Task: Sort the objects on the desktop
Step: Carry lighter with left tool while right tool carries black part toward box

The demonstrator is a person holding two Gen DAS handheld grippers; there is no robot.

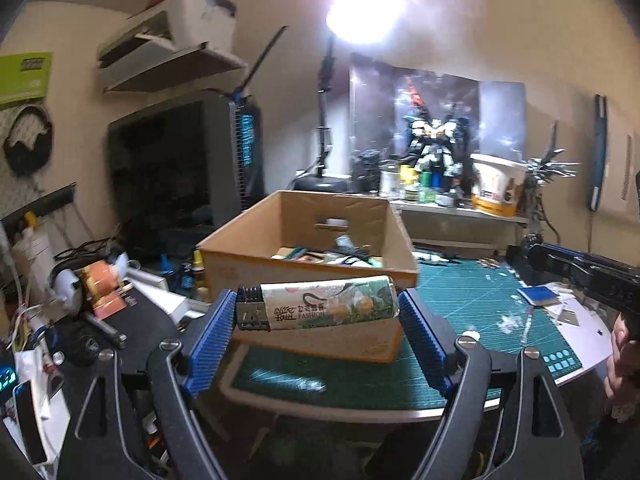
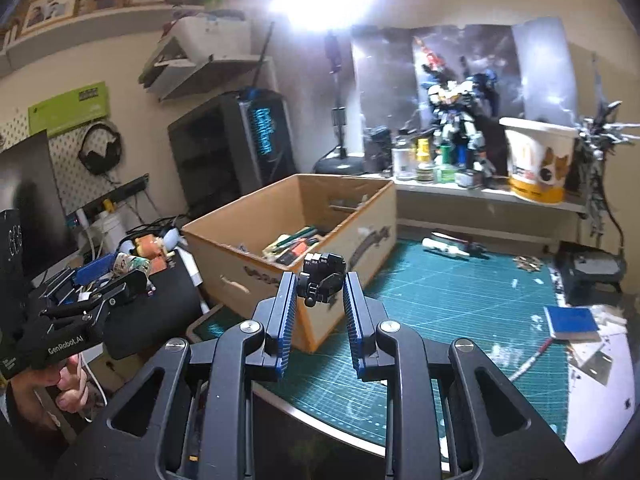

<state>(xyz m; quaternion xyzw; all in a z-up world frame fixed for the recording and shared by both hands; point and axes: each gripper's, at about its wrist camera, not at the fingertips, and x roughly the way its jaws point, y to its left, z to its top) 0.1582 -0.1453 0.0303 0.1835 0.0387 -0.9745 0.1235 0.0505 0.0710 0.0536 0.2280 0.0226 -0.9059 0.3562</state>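
My left gripper [image 1: 318,307] is shut on a printed lighter [image 1: 320,304], held lengthwise between its blue pads in the air just in front of the open cardboard box [image 1: 248,240]. The lighter also shows in the right wrist view [image 2: 130,264], held at the far left. My right gripper [image 2: 320,286] is shut on a small black mechanical part [image 2: 322,276], above the near corner of the box [image 2: 224,236]. The box holds several tools and small items.
A green cutting mat [image 2: 460,300] covers the desk. On it lie a blue notebook [image 2: 572,322], a white tube [image 2: 444,247] and a pen [image 2: 530,360]. A shelf behind holds a robot model [image 2: 460,120], jars and a white-and-yellow bucket [image 2: 538,160]. A computer tower [image 1: 180,168] and cables crowd the left.
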